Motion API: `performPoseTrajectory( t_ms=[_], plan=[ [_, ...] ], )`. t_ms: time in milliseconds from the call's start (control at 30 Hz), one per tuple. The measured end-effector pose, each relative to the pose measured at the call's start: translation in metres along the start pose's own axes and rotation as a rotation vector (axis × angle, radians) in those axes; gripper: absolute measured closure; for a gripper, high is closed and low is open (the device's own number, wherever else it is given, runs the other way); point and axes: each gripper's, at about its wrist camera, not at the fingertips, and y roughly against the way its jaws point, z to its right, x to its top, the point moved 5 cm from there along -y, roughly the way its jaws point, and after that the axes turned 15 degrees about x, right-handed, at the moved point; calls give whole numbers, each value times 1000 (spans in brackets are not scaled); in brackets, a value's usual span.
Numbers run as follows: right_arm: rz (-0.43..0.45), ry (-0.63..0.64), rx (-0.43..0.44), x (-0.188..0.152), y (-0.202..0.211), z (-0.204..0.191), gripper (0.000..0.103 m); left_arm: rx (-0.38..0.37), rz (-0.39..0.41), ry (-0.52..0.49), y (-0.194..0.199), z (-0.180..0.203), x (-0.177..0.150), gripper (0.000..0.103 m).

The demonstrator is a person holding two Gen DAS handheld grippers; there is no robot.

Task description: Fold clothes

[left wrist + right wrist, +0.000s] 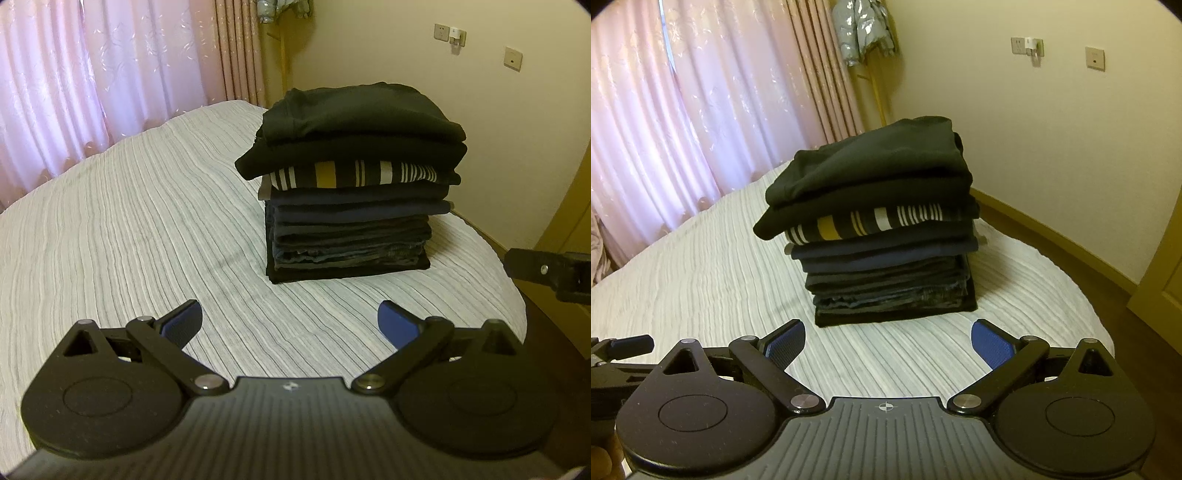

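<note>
A tall stack of folded dark clothes (351,192) stands on the striped white bed (129,229); one layer near the top is striped black, white and mustard (354,173). My left gripper (290,323) hovers open in front of the stack, nothing between its blue pads (397,325). In the right wrist view the same stack (882,236) sits just ahead of my right gripper (888,345), which is also open and empty. The right gripper's body (554,273) shows at the right edge of the left view, and the left gripper's body (620,354) at the left edge of the right view.
Pink curtains (92,81) hang behind the bed. A silver jacket (862,29) hangs on a yellow stand in the corner. The cream wall (1052,129) carries sockets. Wooden floor (1052,251) and a door (1167,280) lie to the right of the bed.
</note>
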Motion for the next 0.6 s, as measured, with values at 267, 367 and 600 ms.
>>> performPoseTrajectory(
  t_ms=[267,367,600],
  plan=[
    [-4,7,-10,0,-2,0,4,2,-7,-5,-4,0,-1,3],
    [-7,6,-11,0,-3,0,4,3,-6,-5,-5,1,-1,3],
    [-7,8,-16,1,-4,1,4,2,-7,-2,-6,3,1,3]
  ],
)
